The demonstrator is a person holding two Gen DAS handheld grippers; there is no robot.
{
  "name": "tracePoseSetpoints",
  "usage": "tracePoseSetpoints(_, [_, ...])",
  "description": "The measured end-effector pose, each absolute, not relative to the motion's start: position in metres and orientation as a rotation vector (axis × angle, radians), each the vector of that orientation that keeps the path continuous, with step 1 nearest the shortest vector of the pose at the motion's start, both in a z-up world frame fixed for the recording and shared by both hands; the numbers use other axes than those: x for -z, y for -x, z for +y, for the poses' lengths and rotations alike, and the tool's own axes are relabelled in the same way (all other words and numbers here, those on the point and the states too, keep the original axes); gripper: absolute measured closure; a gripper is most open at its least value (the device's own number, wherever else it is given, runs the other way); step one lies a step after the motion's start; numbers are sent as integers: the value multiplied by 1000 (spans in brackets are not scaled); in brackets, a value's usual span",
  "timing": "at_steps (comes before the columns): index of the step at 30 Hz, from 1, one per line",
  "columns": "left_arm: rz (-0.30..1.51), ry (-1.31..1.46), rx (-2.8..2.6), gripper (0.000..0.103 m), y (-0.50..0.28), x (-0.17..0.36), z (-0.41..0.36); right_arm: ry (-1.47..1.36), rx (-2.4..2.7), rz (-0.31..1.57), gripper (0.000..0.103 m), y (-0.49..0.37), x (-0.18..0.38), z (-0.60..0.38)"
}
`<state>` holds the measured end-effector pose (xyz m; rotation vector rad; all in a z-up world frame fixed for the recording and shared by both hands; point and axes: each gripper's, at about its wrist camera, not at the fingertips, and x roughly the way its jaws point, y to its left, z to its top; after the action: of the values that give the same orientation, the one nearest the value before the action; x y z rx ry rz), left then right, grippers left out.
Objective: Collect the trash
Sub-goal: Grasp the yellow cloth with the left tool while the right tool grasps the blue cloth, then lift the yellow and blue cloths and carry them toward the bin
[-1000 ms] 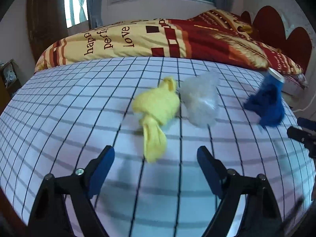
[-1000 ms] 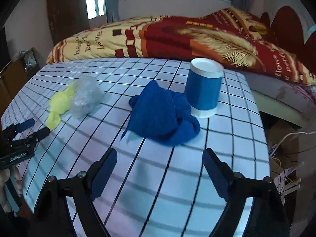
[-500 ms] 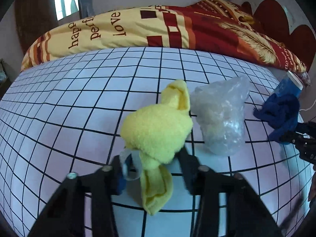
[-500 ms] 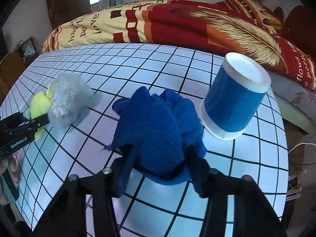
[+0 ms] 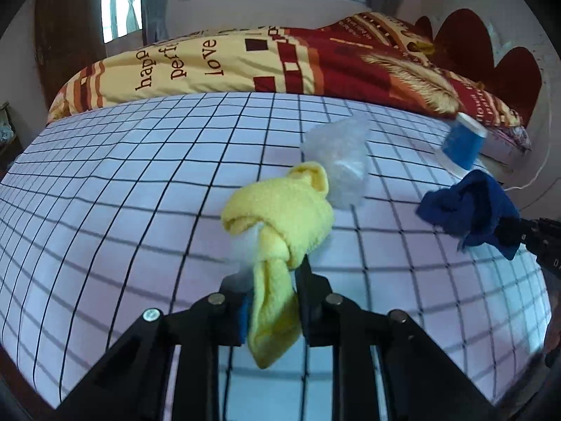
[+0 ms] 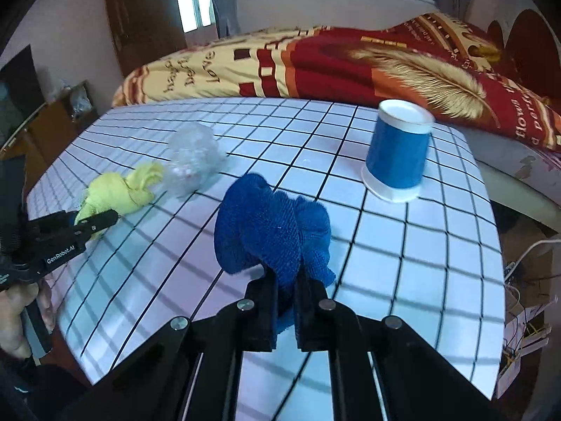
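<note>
My left gripper (image 5: pixel 271 287) is shut on a knotted yellow cloth (image 5: pixel 280 217) and holds it above the grid-patterned table (image 5: pixel 122 182). My right gripper (image 6: pixel 285 291) is shut on a crumpled blue cloth (image 6: pixel 270 231), lifted off the table. A crumpled clear plastic bag (image 5: pixel 338 161) lies just behind the yellow cloth. An upside-down blue paper cup (image 6: pixel 399 152) stands at the table's far right. The right wrist view also shows the yellow cloth (image 6: pixel 115 193), the plastic bag (image 6: pixel 193 161) and the left gripper (image 6: pixel 94 221).
A bed with a red and yellow blanket (image 5: pixel 280 56) runs along the table's far edge. A dark wooden cabinet (image 6: pixel 52 122) stands at the left. Cables and a power strip (image 6: pixel 526 329) lie on the floor beyond the table's right edge.
Both grippers moved forward onto their cloths, shut on them, and raised them off the table. The cup and plastic bag stayed in place.
</note>
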<state>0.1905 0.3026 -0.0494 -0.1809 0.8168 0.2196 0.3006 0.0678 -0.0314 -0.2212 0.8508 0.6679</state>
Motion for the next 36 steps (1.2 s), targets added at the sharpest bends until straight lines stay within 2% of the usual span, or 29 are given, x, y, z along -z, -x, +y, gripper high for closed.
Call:
tracePoseSetpoints(20, [722,170,-63,82,-130,12,203,122,-597,715,97,-208,-17,-49])
tracePoseSetpoints(36, [729,141,48,83,-123,18,124,99,-439,711,97,-171,-10,-147])
